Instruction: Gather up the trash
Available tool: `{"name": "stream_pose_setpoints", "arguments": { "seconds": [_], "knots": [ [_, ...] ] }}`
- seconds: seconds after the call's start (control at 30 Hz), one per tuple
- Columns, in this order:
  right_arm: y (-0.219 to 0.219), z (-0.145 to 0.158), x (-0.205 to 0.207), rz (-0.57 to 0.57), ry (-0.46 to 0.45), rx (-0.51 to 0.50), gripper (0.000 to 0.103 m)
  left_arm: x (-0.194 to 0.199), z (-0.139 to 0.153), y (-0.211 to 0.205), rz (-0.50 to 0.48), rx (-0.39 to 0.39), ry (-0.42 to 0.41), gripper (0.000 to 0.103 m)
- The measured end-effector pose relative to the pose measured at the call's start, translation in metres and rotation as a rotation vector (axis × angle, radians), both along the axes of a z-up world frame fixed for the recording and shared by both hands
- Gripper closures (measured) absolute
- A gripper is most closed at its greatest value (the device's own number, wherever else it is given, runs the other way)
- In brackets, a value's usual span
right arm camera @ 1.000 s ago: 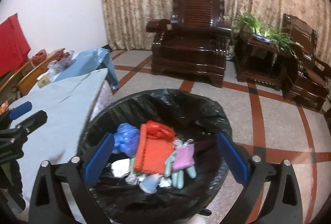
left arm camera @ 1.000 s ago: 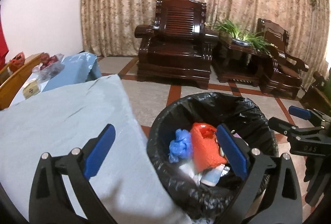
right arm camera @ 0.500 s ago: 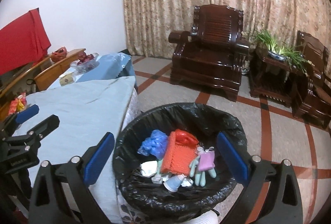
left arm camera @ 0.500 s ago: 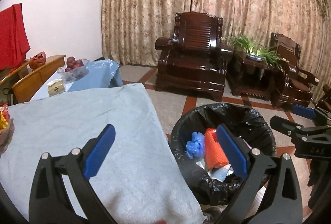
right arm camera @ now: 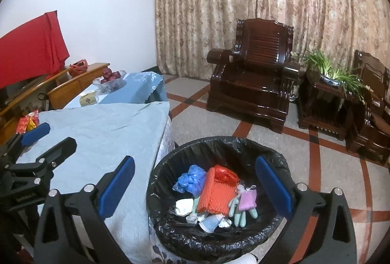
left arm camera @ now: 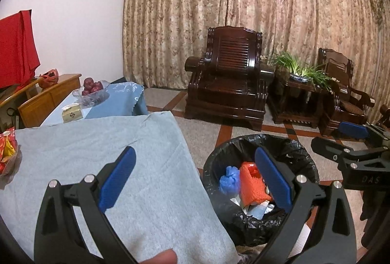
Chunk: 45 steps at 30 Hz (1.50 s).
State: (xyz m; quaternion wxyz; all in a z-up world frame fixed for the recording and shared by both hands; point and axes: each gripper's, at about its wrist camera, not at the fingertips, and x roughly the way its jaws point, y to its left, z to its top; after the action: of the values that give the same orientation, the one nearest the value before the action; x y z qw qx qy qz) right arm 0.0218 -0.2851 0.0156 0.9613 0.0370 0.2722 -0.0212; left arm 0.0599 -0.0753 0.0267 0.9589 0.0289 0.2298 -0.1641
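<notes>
A bin lined with a black bag (right arm camera: 170, 161) (left arm camera: 302, 152) stands on the floor beside a table under a light blue cloth (left arm camera: 97, 142) (right arm camera: 109, 127). In it lie an orange foam net (right arm camera: 214, 193) (left arm camera: 251, 186), a blue bag (right arm camera: 191, 178), a pale green glove, a lilac pouch and crumpled paper. My left gripper (left arm camera: 195, 178) is open and empty, above the table's right edge. My right gripper (right arm camera: 195, 188) is open and empty above the bin. Each gripper shows at the edge of the other's view.
Red and yellow snack packets (left arm camera: 6, 149) (right arm camera: 28, 121) lie at the table's far left. Behind stand a second blue-clothed table with a fruit bowl (left arm camera: 91, 91) and a small box (left arm camera: 72, 113), wooden armchairs (left arm camera: 231, 83), a plant stand (left arm camera: 297, 83) and curtains.
Both grippers have risen and pulled back from the bin, so it looks smaller and lower. The left one has swung left over the table. Both jaws stayed open and empty.
</notes>
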Motion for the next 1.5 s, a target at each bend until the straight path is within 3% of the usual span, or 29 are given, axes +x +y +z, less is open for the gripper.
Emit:
{"name": "stream_pose_setpoints", "arguments": {
  "seconds": [1.5],
  "knots": [
    [0.0, -0.0009, 0.0002, 0.001, -0.003, -0.006, 0.006, 0.003, -0.0033, 0.0093, 0.019, 0.001, 0.018, 0.008]
  ]
}}
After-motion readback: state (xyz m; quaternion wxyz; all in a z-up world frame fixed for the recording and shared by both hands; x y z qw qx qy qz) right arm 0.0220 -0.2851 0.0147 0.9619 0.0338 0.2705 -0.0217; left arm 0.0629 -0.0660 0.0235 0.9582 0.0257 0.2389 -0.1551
